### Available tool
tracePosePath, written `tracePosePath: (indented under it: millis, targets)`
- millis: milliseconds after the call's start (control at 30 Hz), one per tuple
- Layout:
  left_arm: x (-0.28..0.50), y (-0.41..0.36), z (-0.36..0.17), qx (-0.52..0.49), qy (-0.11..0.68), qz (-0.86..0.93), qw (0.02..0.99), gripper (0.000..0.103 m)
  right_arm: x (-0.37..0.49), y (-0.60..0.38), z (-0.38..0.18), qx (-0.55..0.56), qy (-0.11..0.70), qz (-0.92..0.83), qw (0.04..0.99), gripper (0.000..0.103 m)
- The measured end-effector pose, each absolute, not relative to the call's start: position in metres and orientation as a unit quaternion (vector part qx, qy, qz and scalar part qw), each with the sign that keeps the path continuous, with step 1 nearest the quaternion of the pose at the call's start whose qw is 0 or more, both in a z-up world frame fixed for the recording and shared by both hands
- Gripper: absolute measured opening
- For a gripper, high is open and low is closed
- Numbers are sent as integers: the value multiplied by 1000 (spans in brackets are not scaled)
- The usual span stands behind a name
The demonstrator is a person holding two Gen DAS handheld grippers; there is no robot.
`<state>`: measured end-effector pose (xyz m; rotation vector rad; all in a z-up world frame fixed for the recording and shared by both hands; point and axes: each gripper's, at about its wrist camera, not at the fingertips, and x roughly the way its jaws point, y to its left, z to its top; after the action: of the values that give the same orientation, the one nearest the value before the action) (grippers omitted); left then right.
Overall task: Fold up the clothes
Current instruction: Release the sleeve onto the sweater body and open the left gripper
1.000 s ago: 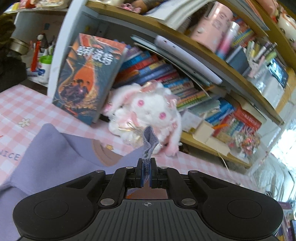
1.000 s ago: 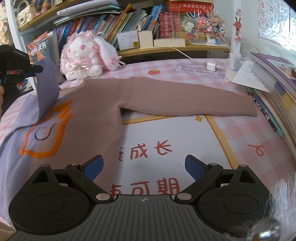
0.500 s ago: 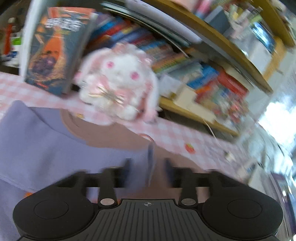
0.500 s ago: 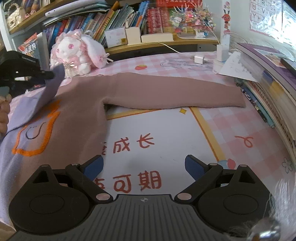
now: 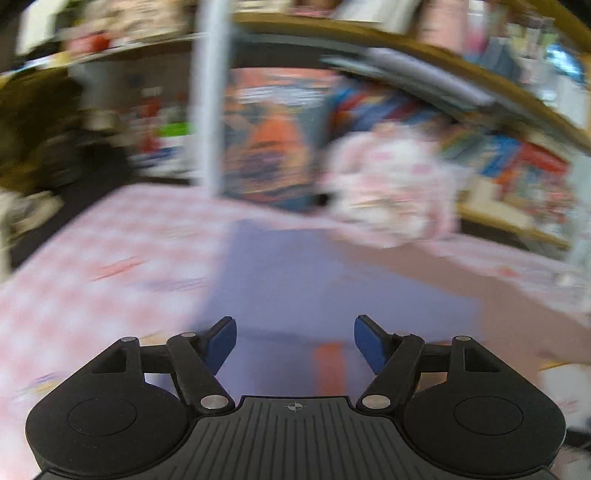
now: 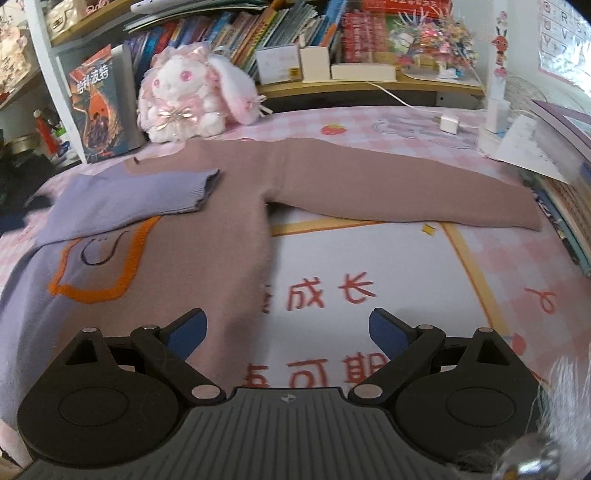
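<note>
I see the sweater [image 6: 229,206] spread flat on the pink checked tablecloth [image 6: 517,266], its purple sleeve [image 6: 140,195] folded across the chest, below bookshelves [image 6: 280,33] and a plush bunny [image 6: 192,103], while my left gripper [image 5: 294,343] and right gripper [image 6: 288,332] both gape wide, holding nothing.

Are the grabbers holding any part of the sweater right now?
No, nothing is held. The left gripper has its jaws open above the sweater, and the right gripper is open too. The purple sleeve lies folded across the sweater's front.
</note>
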<state>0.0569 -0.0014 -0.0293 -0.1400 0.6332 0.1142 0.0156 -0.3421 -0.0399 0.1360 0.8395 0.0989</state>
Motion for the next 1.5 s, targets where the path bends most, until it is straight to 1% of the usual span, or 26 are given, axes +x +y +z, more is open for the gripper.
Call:
tracePosePath:
  millis: [67,133,167,200,233,267,300,333,367,433,467,500,533,567,600,667,700,733,800,967,1067,1333,1400,1433,1467,1500]
  targets:
    - [44,25,-37,-77,320,91,940,71,17,-336,-40,65,412,46,908,94]
    - [36,48,-43,-94,331,111,932,68,17,-331,-40,64,415,42,906,93]
    - [35,58,-46,-104,336,116,929,61,17,-328,-39,64,417,38,906,92]
    - [35,65,-48,-113,340,114,927,57,17,-326,-39,65,418,32,905,92]
    - [38,69,-49,-117,346,109,925,50,16,-324,-39,69,422,25,904,92]
    - [41,74,-50,-120,351,103,923,48,16,-322,-40,74,426,18,902,91]
    - [43,78,-52,-121,355,93,922,47,16,-319,-41,77,429,12,900,87]
    - [44,82,-54,-122,358,85,922,43,15,-316,-41,79,433,5,898,81]
    - [45,86,-55,-123,363,78,920,37,15,-313,-42,82,437,-1,896,78]
    - [47,92,-58,-124,377,68,916,31,11,-308,-42,86,439,-15,894,66]
    - [49,95,-59,-125,382,63,913,26,9,-305,-42,89,440,-22,893,63]
    - [51,97,-61,-126,388,58,911,24,7,-302,-42,92,442,-28,892,57]
    - [52,100,-63,-130,393,50,909,18,6,-300,-43,96,444,-37,890,50]
    - [53,102,-64,-134,394,37,909,6,4,-298,-43,99,444,-46,889,48]
    - [53,103,-65,-137,396,23,907,4,3,-297,-43,105,442,-51,889,43]
    - [55,104,-66,-138,399,6,906,3,1,-293,-43,118,439,-59,889,32]
    - [56,106,-67,-139,400,-1,906,3,0,-291,-44,124,436,-59,889,23]
    - [56,109,-66,-143,398,-4,906,3,0,-287,-44,126,435,-60,889,16]
    - [56,120,-65,-152,393,-6,907,3,1,-279,-44,130,435,-61,889,11]
    - [58,150,-61,-159,384,10,910,3,6,-252,-44,126,435,-45,891,11]
    - [57,166,-63,-161,387,20,908,3,11,-231,-44,106,432,-30,895,11]
    - [57,185,-65,-158,388,19,908,4,17,-201,-44,84,427,-21,900,11]
    - [57,185,-65,-155,389,16,908,5,16,-199,-44,85,425,-27,901,11]
    - [57,185,-64,-154,388,19,909,7,16,-198,-45,86,425,-30,901,11]
    - [56,184,-63,-152,387,23,909,12,15,-198,-45,87,424,-32,901,11]
    - [55,183,-61,-148,387,32,909,13,14,-197,-44,86,424,-35,901,14]
